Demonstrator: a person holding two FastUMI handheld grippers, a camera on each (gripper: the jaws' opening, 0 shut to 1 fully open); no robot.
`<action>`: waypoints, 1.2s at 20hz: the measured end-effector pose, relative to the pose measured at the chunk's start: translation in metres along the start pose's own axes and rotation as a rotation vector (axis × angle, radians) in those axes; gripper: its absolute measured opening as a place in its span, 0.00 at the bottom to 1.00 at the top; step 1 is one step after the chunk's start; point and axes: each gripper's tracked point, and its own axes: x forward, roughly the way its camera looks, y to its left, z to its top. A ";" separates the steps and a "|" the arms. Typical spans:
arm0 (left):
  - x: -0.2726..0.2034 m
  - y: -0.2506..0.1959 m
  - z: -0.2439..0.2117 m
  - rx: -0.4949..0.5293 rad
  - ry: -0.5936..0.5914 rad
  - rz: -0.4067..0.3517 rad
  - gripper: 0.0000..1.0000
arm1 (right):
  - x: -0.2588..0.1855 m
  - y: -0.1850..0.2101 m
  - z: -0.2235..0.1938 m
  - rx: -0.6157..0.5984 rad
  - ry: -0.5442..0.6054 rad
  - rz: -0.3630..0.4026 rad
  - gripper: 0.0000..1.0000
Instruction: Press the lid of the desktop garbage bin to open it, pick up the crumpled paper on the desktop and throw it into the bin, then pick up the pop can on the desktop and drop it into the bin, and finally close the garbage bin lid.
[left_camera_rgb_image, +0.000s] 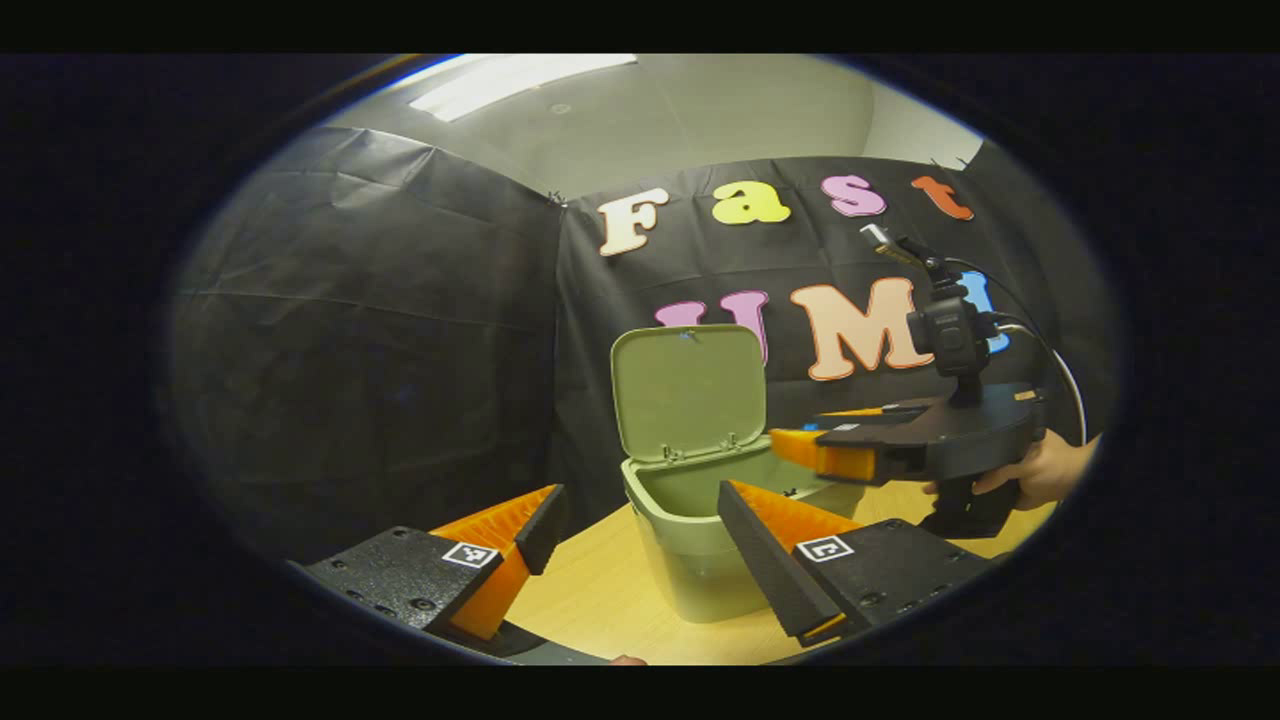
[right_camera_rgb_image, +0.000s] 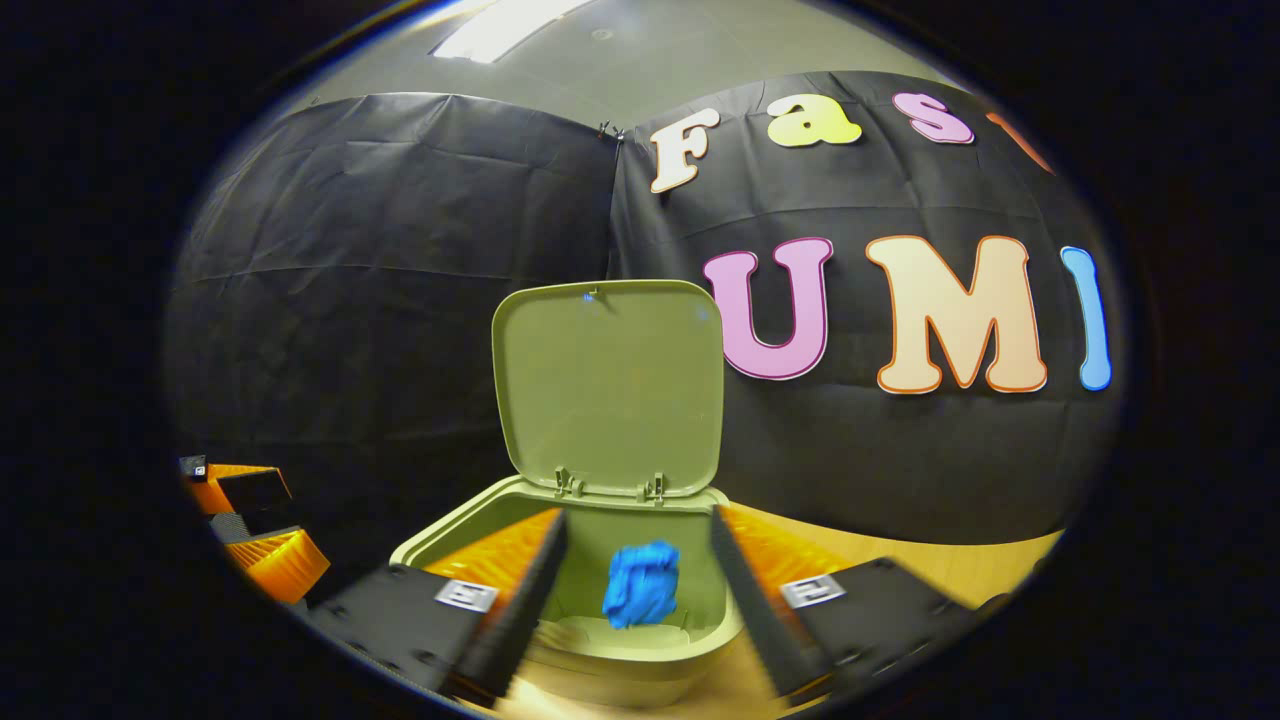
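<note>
The green bin (left_camera_rgb_image: 700, 575) stands on the wooden table with its lid (left_camera_rgb_image: 688, 390) swung upright. My left gripper (left_camera_rgb_image: 640, 500) is open just in front of the bin, nothing between its fingers. My right gripper (left_camera_rgb_image: 790, 447), held by a hand (left_camera_rgb_image: 1050, 470), reaches over the bin's mouth from the right. In the right gripper view the right gripper (right_camera_rgb_image: 637, 530) is open above the bin (right_camera_rgb_image: 450, 535), lid (right_camera_rgb_image: 608, 385) upright behind. The blue crumpled paper (right_camera_rgb_image: 640, 585) is in the gap between the fingers, blurred, touching neither, inside the bin's opening. The left gripper (right_camera_rgb_image: 250, 520) shows at the far left.
The light wooden table (left_camera_rgb_image: 600, 590) carries the bin close to the black cloth wall (left_camera_rgb_image: 380, 340). A bare strip of table (right_camera_rgb_image: 900, 560) runs to the right of the bin.
</note>
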 end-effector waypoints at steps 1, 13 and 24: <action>0.001 -0.003 0.002 -0.001 -0.004 -0.007 0.87 | -0.005 -0.006 0.005 -0.004 -0.018 -0.016 0.96; 0.013 -0.130 0.014 -0.037 -0.037 -0.258 0.92 | -0.149 -0.176 0.008 -0.010 -0.093 -0.369 0.98; -0.002 -0.261 -0.061 -0.056 0.130 -0.510 0.93 | -0.310 -0.299 -0.044 0.079 -0.040 -0.671 1.00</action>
